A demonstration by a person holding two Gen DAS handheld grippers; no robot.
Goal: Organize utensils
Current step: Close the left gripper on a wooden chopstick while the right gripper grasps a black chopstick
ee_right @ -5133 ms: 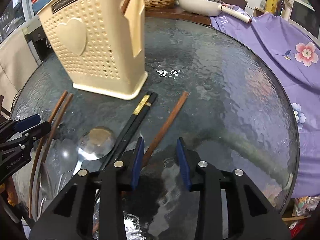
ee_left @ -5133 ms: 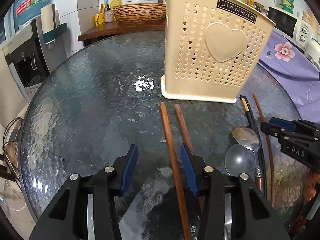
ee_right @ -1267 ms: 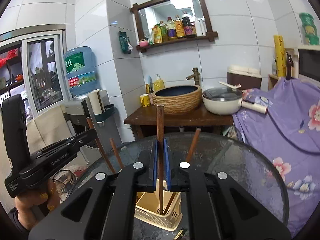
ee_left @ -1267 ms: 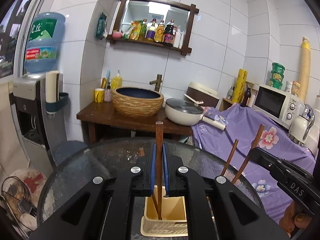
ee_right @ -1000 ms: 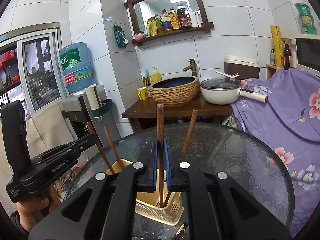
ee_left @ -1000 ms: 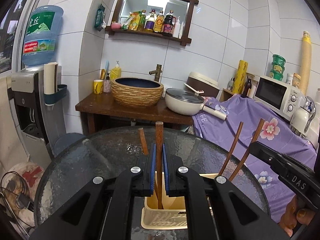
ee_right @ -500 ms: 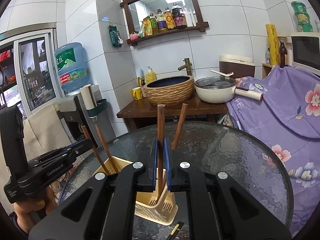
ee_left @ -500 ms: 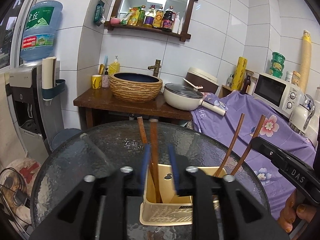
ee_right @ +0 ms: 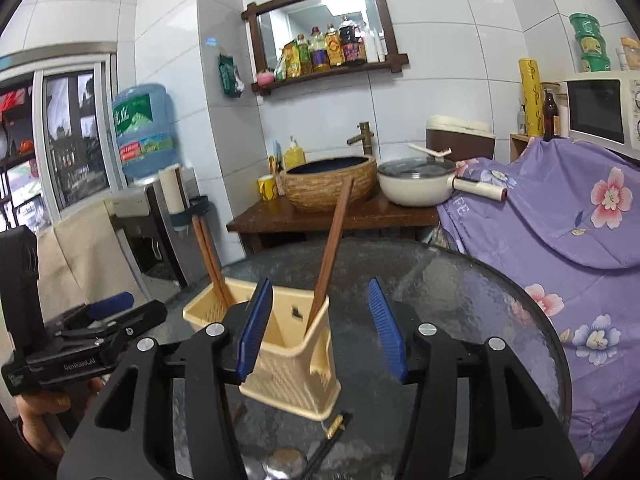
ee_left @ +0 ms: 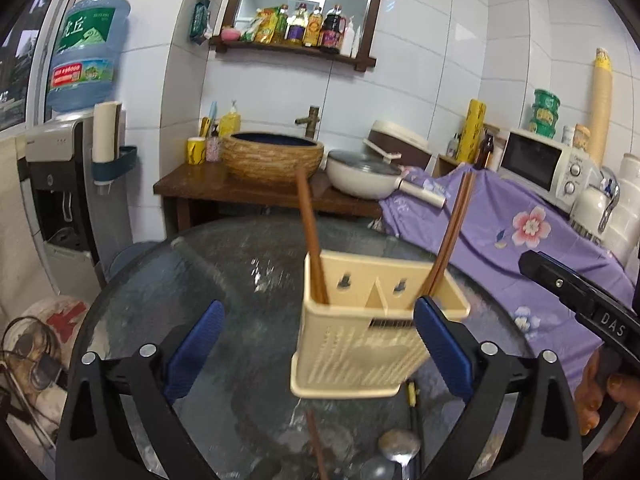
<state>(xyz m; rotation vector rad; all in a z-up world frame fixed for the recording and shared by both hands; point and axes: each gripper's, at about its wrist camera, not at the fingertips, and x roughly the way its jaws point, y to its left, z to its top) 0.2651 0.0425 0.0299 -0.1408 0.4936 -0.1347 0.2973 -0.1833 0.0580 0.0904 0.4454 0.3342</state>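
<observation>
Both tools have just been opening and grip nothing now — the left tool [ee_left: 316, 344] gapes wide and the right tool [ee_right: 320, 322] stands about half open, where half a second ago each pinched a brown chopstick upright. The cream utensil holder [ee_left: 360, 344] sits on the glass desk [ee_left: 200, 280] just ahead of both tools. The released chopsticks lean inside it — the left pair [ee_left: 312, 240] in one compartment, the right pair [ee_left: 452, 232] in the other.
</observation>
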